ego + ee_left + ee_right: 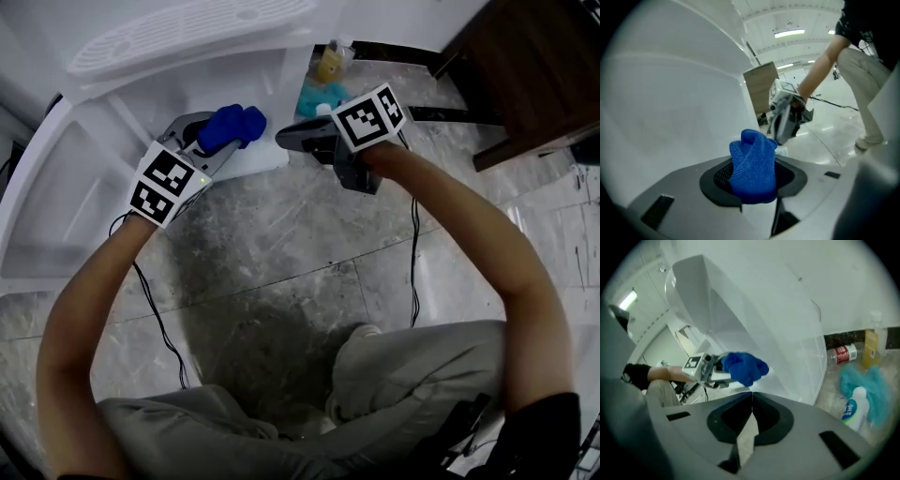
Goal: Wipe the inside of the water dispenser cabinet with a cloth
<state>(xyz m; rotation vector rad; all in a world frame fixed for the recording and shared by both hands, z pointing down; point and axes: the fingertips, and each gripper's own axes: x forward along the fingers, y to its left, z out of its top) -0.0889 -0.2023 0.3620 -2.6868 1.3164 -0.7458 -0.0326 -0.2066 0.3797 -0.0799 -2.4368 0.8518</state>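
While the left gripper (214, 148) clamps the bunched blue cloth (234, 125) at the open front of the white cabinet (84, 187), the right gripper (752, 401) sits just beside it, jaws closed together, nothing between them. Cloth is close to the cabinet's inner wall; contact unclear. A white bottle (854, 409) and a teal rag (876, 385) are on the floor (309, 244) beside the cabinet.

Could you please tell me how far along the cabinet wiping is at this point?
Done: the blue cloth is picked up and gripped in the left gripper. In hand: it is held at the open white water dispenser cabinet; whether it touches the inside isn't clear. The right gripper is shut and empty. Left: seemingly the whole wipe of the inside.
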